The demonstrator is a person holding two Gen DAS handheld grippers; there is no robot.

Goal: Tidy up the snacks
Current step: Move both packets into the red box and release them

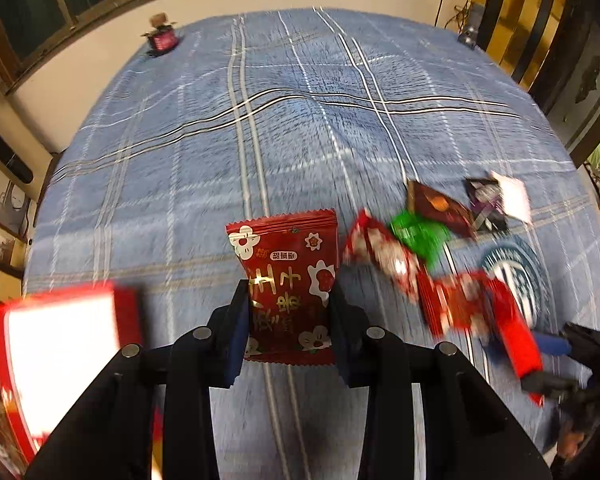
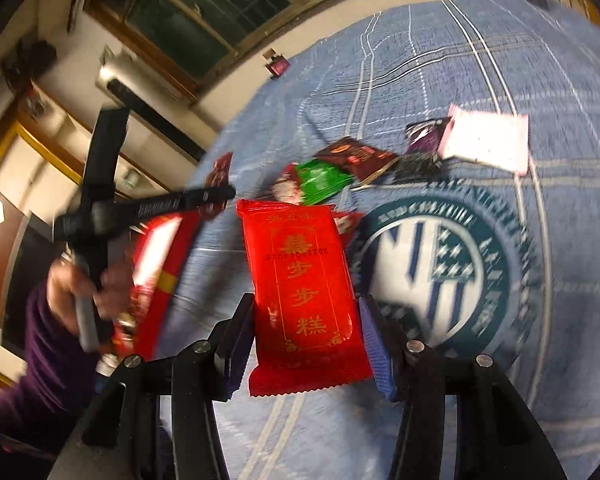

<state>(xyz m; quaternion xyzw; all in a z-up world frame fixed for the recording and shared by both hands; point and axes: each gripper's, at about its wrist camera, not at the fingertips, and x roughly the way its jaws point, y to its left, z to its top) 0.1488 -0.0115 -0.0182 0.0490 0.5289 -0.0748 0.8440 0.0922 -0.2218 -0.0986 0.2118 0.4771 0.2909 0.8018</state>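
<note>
Left wrist view shows your left gripper (image 1: 290, 312) with its fingers (image 1: 236, 332) drawn narrow and clamped on a dark red snack packet (image 1: 286, 276) printed with white flowers and gold characters; the packet stands up between the pads, lifted off the blue plaid bedspread (image 1: 300, 128). At the near left edge of the bed lies a red box (image 1: 60, 360) with a white inside, badly blurred. To the right of your held packet a loose cluster of snacks sits on the bedspread: a red-and-white packet (image 1: 380, 252), a green packet (image 1: 420, 236) just behind it, a brown packet (image 1: 436, 204) beyond that, then a purple packet (image 1: 486, 204) with a white packet (image 1: 512, 196) touching it. A small dark red item (image 1: 162, 38) rests alone at the far left corner of the bed.

Right wrist view shows your right gripper (image 2: 306, 332) holding a bright red snack bar (image 2: 304, 284) with gold characters, its fingers (image 2: 374, 348) set at a middling width and pressing both long sides of the wrapper. It hangs above the bedspread just beside a round teal emblem (image 2: 440, 264). At the left, your left hand (image 2: 84, 284) grips the other tool's handle over the red box.
</note>
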